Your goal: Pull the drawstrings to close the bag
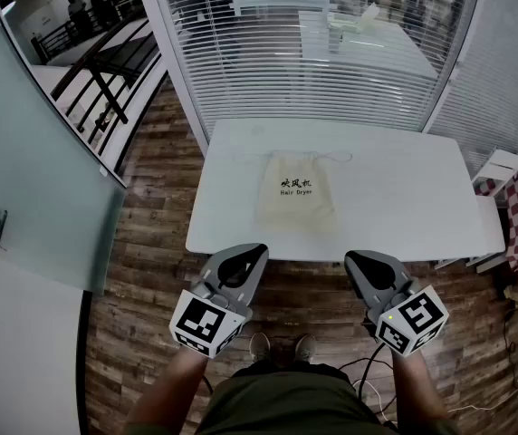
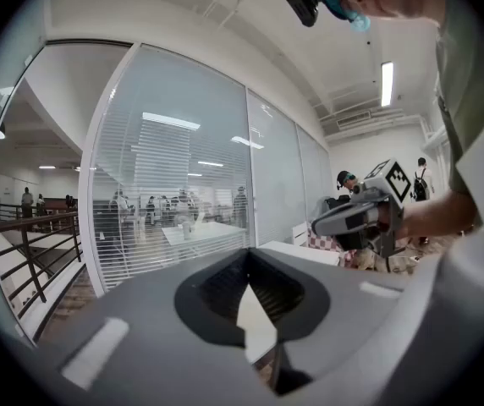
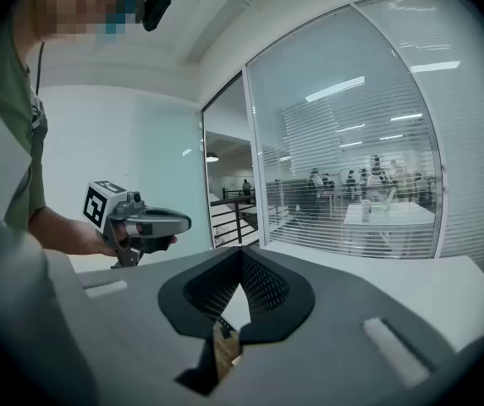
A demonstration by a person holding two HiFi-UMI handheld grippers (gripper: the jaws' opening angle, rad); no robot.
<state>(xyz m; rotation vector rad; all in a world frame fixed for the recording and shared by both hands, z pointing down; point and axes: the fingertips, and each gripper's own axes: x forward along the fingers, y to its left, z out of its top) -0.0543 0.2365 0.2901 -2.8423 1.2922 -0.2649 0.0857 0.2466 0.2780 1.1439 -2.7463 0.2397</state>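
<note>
well, head view: the cloth bag point(image 1: 295, 188) lies flat at mid-frame on the white tabletop point(image 1: 422, 198), mouth toward the top, drawstring point(image 1: 331, 157) trailing right; it looks soft, light and apt to slide, so take the cords, not the cloth; contents hidden. left gripper view: left tool point(image 2: 246, 260) closed, empty. right gripper view: right tool point(image 3: 242, 254) closed, empty

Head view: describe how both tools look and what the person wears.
The left tool and right tool are grey tapered shells with black textured pads. Each carries a white cube of black square markers; the right one shows a green light. Clothing is dark olive.
</note>
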